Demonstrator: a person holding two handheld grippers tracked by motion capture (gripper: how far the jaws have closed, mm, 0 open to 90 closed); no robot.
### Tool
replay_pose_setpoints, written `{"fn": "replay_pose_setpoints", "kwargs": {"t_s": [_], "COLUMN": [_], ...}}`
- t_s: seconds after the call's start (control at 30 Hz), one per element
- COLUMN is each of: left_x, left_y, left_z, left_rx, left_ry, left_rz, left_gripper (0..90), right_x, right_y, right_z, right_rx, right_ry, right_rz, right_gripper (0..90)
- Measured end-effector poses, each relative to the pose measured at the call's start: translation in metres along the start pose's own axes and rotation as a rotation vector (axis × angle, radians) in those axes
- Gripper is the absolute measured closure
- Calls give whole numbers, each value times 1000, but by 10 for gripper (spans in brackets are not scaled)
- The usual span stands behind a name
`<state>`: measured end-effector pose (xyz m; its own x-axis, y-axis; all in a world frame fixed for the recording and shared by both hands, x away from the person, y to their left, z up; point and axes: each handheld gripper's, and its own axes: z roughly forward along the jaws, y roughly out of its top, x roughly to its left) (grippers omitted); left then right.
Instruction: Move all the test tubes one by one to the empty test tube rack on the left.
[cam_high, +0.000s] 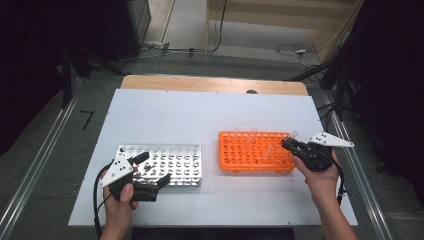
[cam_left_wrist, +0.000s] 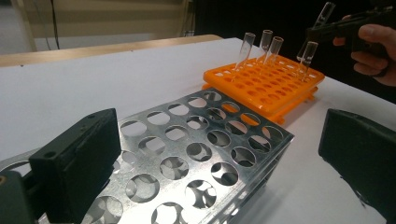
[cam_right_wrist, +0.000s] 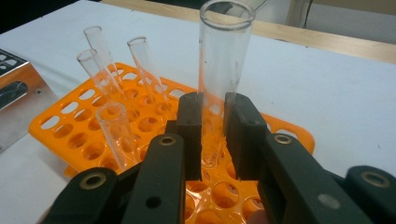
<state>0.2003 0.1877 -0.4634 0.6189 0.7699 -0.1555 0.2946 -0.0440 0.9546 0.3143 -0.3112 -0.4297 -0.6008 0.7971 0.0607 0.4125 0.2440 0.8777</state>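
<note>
An orange tube rack (cam_high: 255, 151) (cam_left_wrist: 266, 84) (cam_right_wrist: 84, 135) lies right of the table's middle with several clear glass tubes (cam_right_wrist: 142, 60) (cam_left_wrist: 246, 46) standing in it. My right gripper (cam_high: 290, 143) (cam_right_wrist: 213, 135) is shut on one glass test tube (cam_right_wrist: 223, 70) (cam_high: 293, 135) (cam_left_wrist: 324, 11), held just above the rack's right end. A metal rack with round holes (cam_high: 172, 162) (cam_left_wrist: 196, 154) lies at the left, with no tubes in it. My left gripper (cam_high: 150, 170) (cam_left_wrist: 219, 154) stands open at that rack's near left corner, its jaws wide apart on either side of it.
The white tabletop (cam_high: 200, 115) has free room behind both racks and in front of them. A wooden edge (cam_high: 215, 84) runs along the far side. Cables (cam_high: 290, 49) lie on the floor beyond the table.
</note>
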Motion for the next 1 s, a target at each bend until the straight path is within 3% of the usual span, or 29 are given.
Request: {"fn": "replay_pose_setpoints", "kwargs": {"t_s": [0.33, 0.77, 1.0], "left_x": [-4, -12, -18], "left_y": [2, 5, 8], "left_z": [2, 8, 11], "left_rx": [4, 9, 15], "left_ry": [-8, -29, -54], "left_rz": [11, 22, 33], "left_gripper": [0, 0, 0], "right_x": [13, 42, 60], "right_y": [15, 33, 35], "right_z": [-15, -22, -19], "right_rx": [-49, -103, -85], "right_ry": [31, 113, 167], "right_rz": [-20, -59, -86], "right_gripper": [742, 742, 742]}}
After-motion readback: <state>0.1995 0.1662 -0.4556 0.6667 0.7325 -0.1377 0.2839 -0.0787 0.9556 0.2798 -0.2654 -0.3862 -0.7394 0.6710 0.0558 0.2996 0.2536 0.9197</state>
